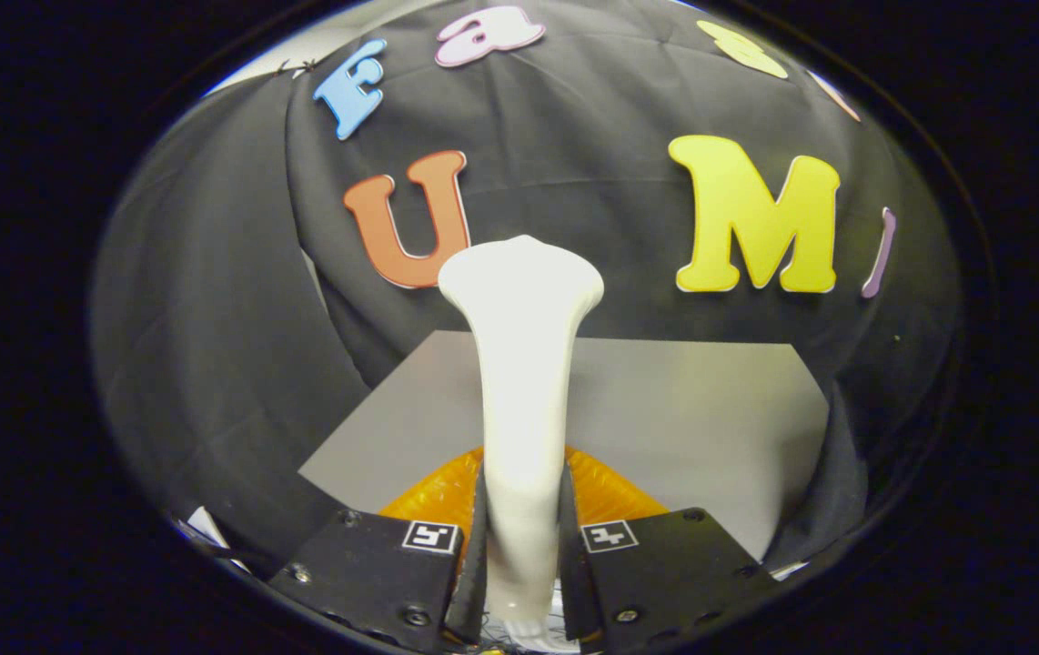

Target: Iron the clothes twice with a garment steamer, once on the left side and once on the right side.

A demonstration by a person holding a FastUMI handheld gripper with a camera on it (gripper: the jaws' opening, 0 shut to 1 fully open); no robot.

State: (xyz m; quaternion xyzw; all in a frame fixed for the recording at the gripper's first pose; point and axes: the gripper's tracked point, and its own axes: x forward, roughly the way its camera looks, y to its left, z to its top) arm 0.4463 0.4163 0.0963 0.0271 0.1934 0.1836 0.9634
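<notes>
A white garment steamer (522, 382) stands up between my fingers, its handle clamped by both of them and its wide head rising beyond them. My gripper (521, 537) is shut on the steamer's handle. An orange garment (606, 496) lies on the grey table (692, 418) just ahead of the fingers, mostly hidden behind the fingers and the steamer's handle.
The grey table stretches beyond the orange garment to the black cloth wall (210, 346), which closes it in at the back and on both sides. A small pale patch (206, 526) shows low beside the left finger.
</notes>
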